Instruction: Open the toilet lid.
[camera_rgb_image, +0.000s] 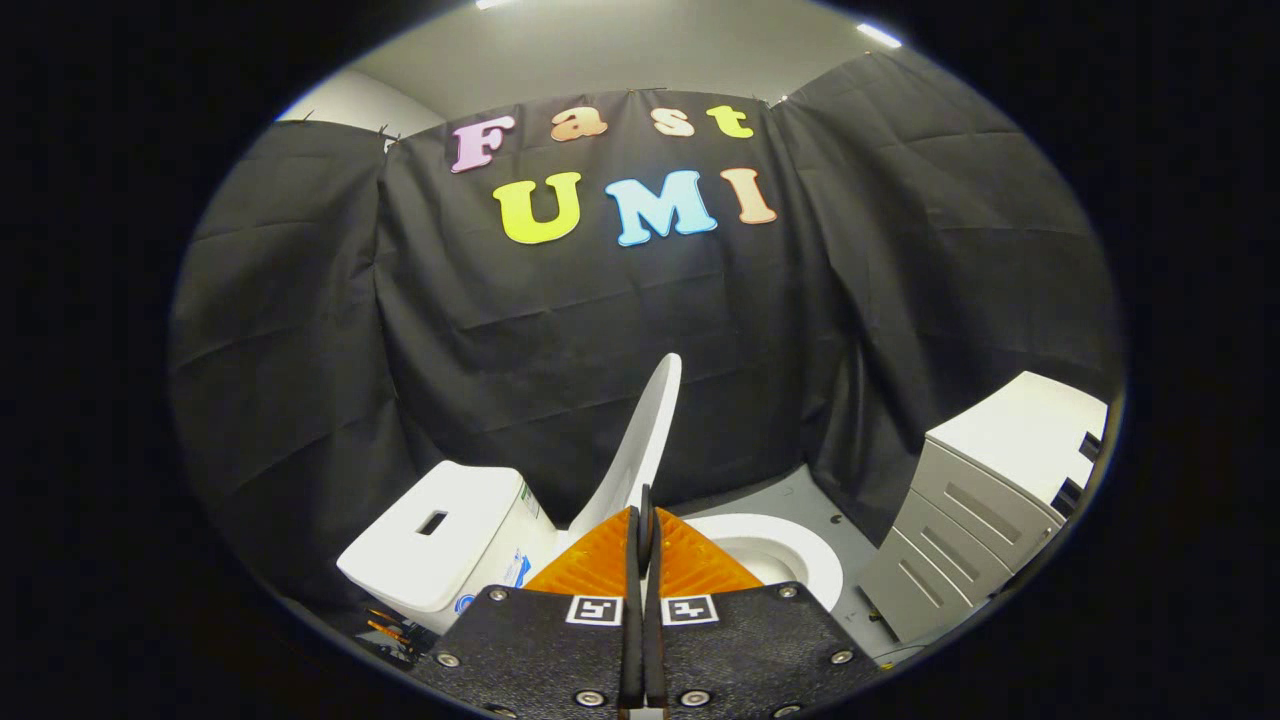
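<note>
The white toilet lid (645, 430) stands raised and tilted back towards the tank (440, 540), seen almost edge-on just beyond my fingertips. To the right of the lid, the open seat ring and bowl (790, 550) show past the fingers. My gripper (645, 497) is shut, its two fingers pressed flat together with nothing visible between them. Their tips overlap the lid's lower part in the view. I cannot tell whether they touch it.
A grey drawer cabinet with a white top (990, 490) stands to the right of the toilet. Black cloth walls (300, 350) close in behind and on both sides. A strip of grey floor (800, 495) lies between bowl and cabinet.
</note>
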